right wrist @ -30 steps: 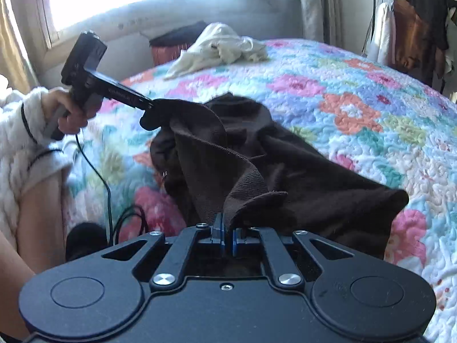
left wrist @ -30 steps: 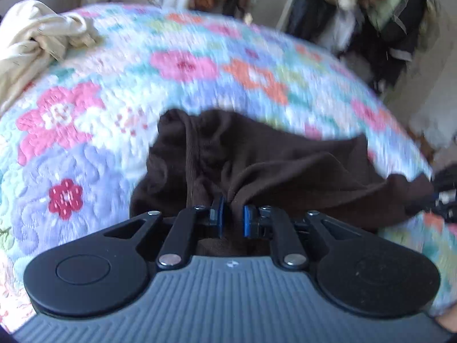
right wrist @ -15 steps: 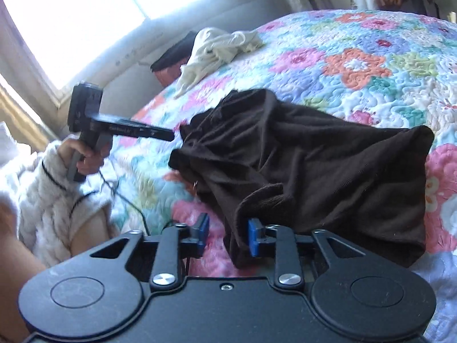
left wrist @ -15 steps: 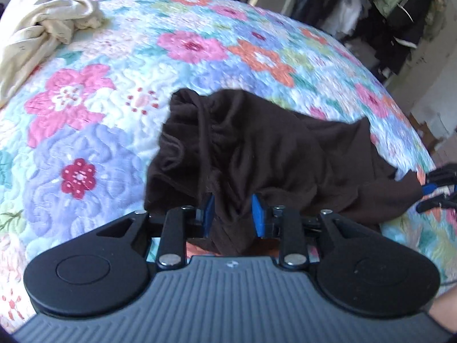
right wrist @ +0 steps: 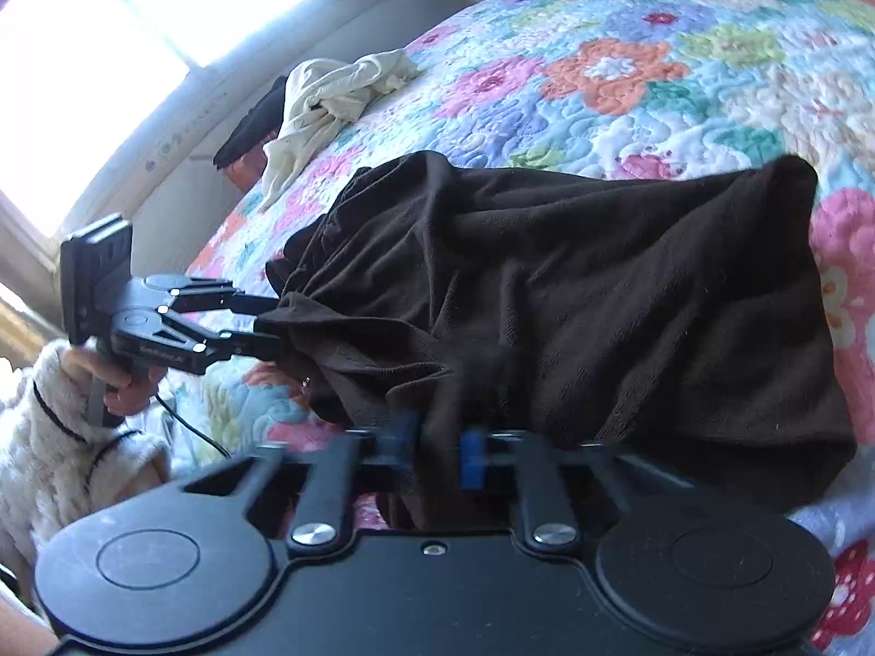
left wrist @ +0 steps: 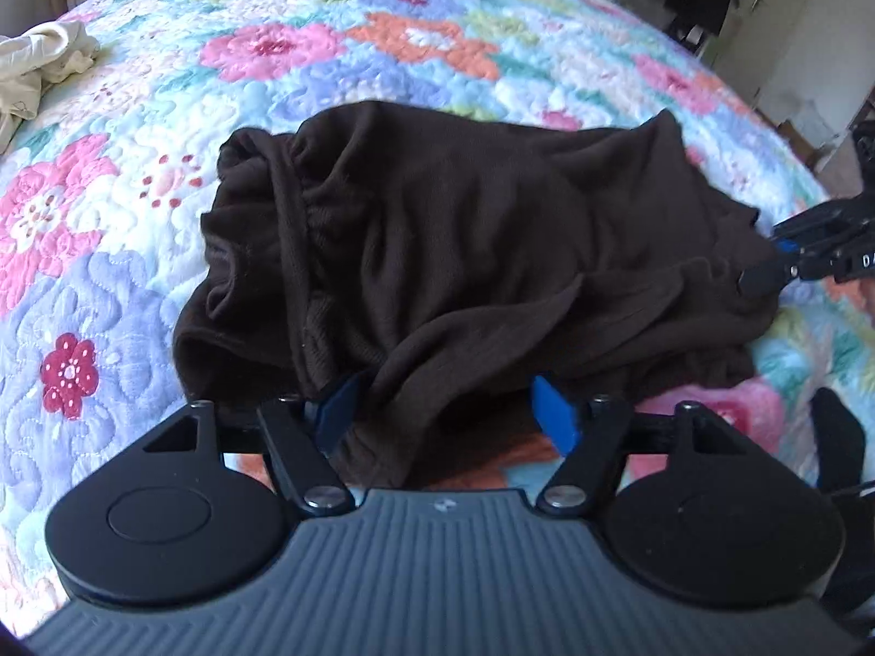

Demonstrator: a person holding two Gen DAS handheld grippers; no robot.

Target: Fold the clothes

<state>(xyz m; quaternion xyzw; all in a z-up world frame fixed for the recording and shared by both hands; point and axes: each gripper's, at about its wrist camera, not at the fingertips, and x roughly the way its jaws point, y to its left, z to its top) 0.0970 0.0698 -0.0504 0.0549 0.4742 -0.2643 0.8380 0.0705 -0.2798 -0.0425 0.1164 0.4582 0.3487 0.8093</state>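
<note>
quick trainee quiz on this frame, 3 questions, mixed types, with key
1. True or false: the cream garment lies on top of the brown garment.
2. Of the left claw and the right claw, which is clamped on the brown garment? A) left B) right C) both
3. Fill in: the brown garment lies on a floral ____.

Key
1. False. They lie apart on the bed.
2. B. The right claw has just been closing and pinches the fabric. The left claw's jaws have just been opening and stand apart, with fabric loose between them.
3. Quilt.
</note>
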